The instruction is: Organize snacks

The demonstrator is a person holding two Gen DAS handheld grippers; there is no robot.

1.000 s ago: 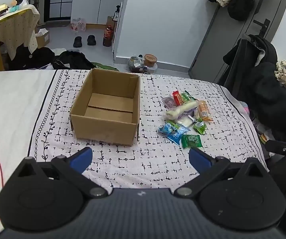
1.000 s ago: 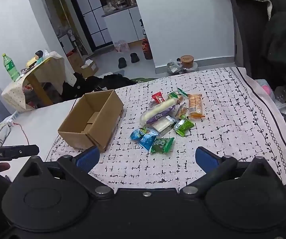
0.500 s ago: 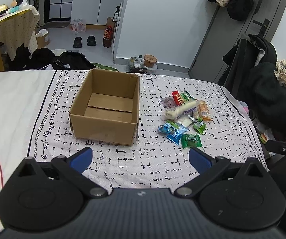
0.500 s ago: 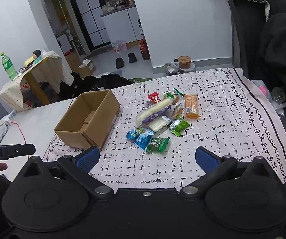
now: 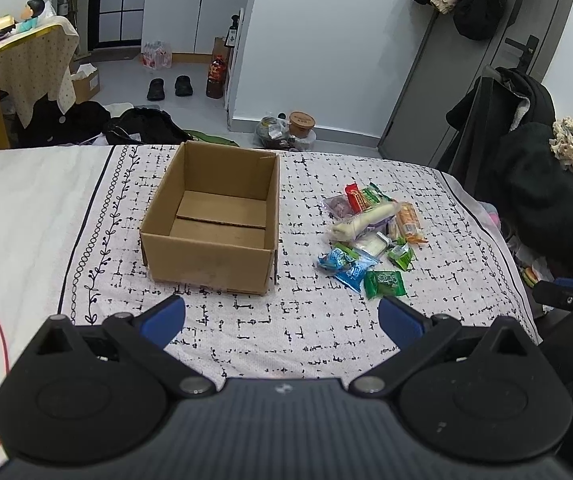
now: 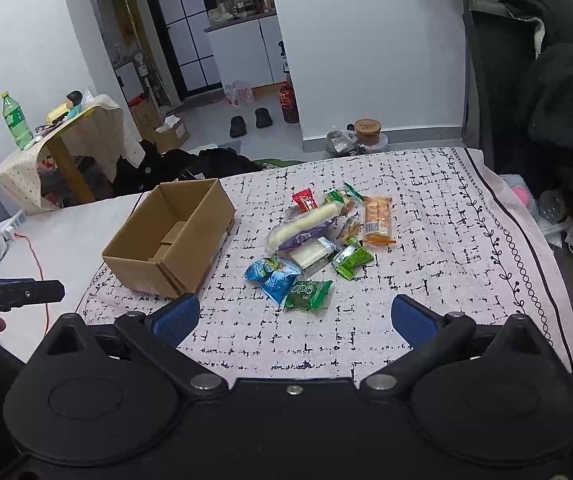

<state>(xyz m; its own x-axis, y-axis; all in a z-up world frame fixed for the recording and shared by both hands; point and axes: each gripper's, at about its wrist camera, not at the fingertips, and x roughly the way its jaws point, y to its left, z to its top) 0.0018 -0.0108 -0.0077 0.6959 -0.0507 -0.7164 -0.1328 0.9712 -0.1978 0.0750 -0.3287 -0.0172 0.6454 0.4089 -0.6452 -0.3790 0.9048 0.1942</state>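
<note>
My right gripper point(image 6: 292, 318) hangs wide open, empty; the green packet point(image 6: 308, 294) lies just ahead. My left gripper point(image 5: 280, 318), equally agape, faces the box point(image 5: 210, 224); the right is nearer.

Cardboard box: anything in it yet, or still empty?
Empty. The cardboard box stands upright and open-topped, showing only its bare floor; the snacks all lie on the cloth beside it.

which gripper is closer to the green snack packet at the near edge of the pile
Right. The right gripper hangs open directly before the green packet; the left gripper faces the cardboard box, with the packet off to its right.
</note>
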